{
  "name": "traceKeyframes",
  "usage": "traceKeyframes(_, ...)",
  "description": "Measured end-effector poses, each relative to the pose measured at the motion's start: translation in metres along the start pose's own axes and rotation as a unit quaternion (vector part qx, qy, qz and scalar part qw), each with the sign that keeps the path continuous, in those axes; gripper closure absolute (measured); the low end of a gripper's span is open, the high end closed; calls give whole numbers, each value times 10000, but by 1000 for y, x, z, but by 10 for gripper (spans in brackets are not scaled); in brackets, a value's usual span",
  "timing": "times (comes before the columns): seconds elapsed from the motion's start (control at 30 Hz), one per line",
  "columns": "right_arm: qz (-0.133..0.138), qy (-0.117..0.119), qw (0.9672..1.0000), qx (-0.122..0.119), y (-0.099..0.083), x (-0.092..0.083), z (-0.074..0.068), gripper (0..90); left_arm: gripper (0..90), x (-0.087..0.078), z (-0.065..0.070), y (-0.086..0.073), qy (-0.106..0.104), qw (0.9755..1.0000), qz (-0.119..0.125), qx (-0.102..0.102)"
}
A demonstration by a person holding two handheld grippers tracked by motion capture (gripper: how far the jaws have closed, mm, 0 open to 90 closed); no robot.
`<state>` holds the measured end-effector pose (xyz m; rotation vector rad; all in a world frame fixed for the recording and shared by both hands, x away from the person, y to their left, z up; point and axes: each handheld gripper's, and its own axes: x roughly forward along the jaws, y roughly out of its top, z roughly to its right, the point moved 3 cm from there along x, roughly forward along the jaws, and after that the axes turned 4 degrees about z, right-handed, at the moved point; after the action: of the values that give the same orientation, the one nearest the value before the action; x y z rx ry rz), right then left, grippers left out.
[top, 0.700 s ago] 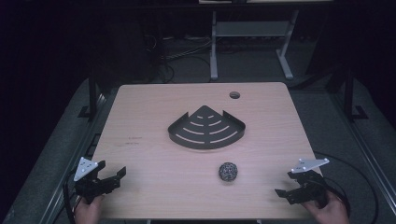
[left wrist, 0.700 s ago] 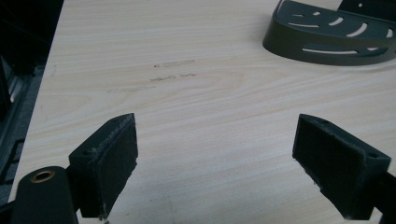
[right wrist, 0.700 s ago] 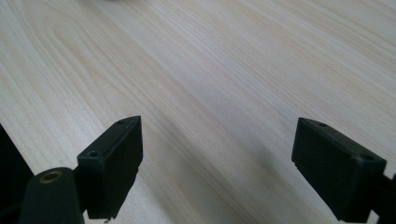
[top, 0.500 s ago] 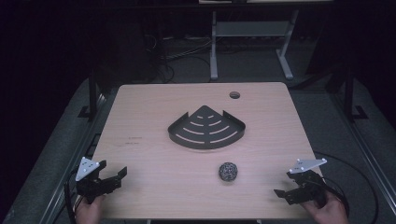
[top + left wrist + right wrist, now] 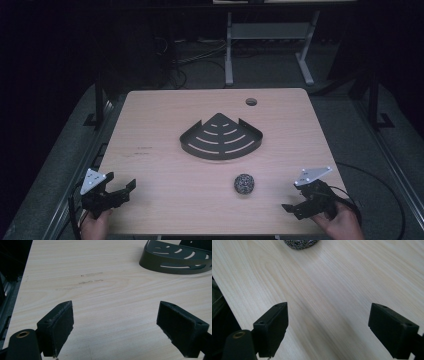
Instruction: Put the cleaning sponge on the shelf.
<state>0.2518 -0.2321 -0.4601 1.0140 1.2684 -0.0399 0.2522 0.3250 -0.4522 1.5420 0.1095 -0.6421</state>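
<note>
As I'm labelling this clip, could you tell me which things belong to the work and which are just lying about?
In the work:
- steel-wool ball, nearest the right gripper
- dark corner rack

Lying about:
- cable hole in the table
- metal stand behind it

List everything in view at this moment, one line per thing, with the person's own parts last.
table: one, light wood, middle of the high view, with a round hole near its far right corner
corner shelf: one, dark grey, slotted and fan-shaped, flat on the table's middle
scrubber ball: one, speckled silver-black, on the table nearer than the shelf, right of centre
metal frame: one, grey, on the floor beyond the table
left tool: one, black with a grey plate, near left corner, jaws open over bare wood
right tool: one, black with a grey plate, near right corner, jaws open and pointed toward the ball
hands: two, at the bottom edge, left hand and right hand
</note>
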Motion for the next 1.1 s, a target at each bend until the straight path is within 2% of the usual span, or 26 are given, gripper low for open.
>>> traceKeyframes(0.13,-34,77,9999,-107,9,5,-5,159,133,-1,-1,0,-3,10000,-8,9)
traceKeyframes(0.23,-163,144,9994,-251,20,9,-10,158,134,-1,-2,0,0,10000,-5,54)
traceKeyframes(0.7,-353,306,9968,-647,55,24,-20,153,133,-2,-3,0,-6,10000,1,4)
traceKeyframes(1.1,-445,469,9948,-785,71,39,-29,154,133,-1,-2,0,-27,10000,-7,-10)
